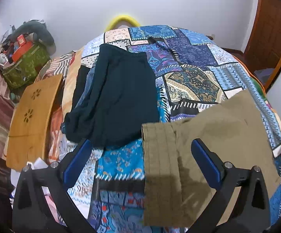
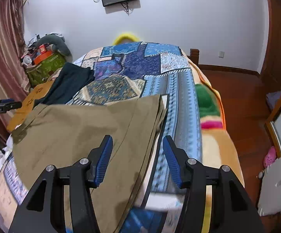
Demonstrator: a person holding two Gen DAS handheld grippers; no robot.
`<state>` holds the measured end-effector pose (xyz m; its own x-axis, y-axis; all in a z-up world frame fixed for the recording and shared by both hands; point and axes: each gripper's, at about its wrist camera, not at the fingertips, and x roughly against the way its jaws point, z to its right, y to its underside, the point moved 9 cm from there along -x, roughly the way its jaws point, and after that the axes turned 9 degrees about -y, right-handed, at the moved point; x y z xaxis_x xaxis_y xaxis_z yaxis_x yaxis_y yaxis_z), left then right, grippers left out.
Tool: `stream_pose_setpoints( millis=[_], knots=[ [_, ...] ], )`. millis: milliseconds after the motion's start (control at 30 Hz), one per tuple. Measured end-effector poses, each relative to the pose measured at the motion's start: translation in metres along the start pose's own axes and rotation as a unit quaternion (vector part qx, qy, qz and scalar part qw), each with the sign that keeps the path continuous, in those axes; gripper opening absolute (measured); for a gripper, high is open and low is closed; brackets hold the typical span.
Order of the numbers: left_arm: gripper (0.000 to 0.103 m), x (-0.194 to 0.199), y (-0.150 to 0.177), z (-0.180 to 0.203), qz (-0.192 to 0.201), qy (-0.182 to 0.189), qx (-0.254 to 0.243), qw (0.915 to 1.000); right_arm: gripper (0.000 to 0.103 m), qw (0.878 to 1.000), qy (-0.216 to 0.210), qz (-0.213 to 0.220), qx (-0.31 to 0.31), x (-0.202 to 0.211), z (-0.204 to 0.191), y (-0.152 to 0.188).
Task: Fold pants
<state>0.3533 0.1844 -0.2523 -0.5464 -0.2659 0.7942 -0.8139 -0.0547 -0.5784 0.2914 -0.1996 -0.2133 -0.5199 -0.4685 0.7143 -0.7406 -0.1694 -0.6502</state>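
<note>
Khaki pants (image 1: 204,155) lie folded flat on the patchwork bedspread (image 1: 189,62). In the left wrist view my left gripper (image 1: 141,145) is open and empty, hovering above the pants' left edge, with the hem stitching between its fingers. In the right wrist view the khaki pants (image 2: 78,134) spread to the left. My right gripper (image 2: 137,142) is open and empty above their right edge, its left finger (image 2: 103,161) over the cloth and its right finger over the bedspread (image 2: 181,116).
A pile of dark folded garments (image 1: 117,97) lies on the bed's left side, and shows again in the right wrist view (image 2: 68,83). A wooden board (image 1: 31,120) leans off the left. A green bag with clutter (image 1: 25,66) stands by the wall. Wood floor (image 2: 243,104) lies right.
</note>
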Motion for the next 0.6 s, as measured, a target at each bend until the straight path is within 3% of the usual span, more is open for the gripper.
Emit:
stream_pose_setpoints(
  millis=[67,433,600],
  knots=[
    [0.103,-0.009,-0.004,0.002,-0.004,0.000,-0.003,1.0000,0.055,1.000,0.001,-0.004,-0.004,-0.011,0.009,-0.010],
    [0.103,-0.067,-0.009,0.016,-0.042,-0.003,-0.021,0.9989,0.055,0.999,0.013,-0.050,0.000,-0.104,0.044,-0.043],
    [0.103,-0.085,0.001,0.015,-0.064,0.025,-0.003,0.9976,0.055,0.997,0.028,-0.072,0.000,-0.148,0.059,-0.049]
  ],
)
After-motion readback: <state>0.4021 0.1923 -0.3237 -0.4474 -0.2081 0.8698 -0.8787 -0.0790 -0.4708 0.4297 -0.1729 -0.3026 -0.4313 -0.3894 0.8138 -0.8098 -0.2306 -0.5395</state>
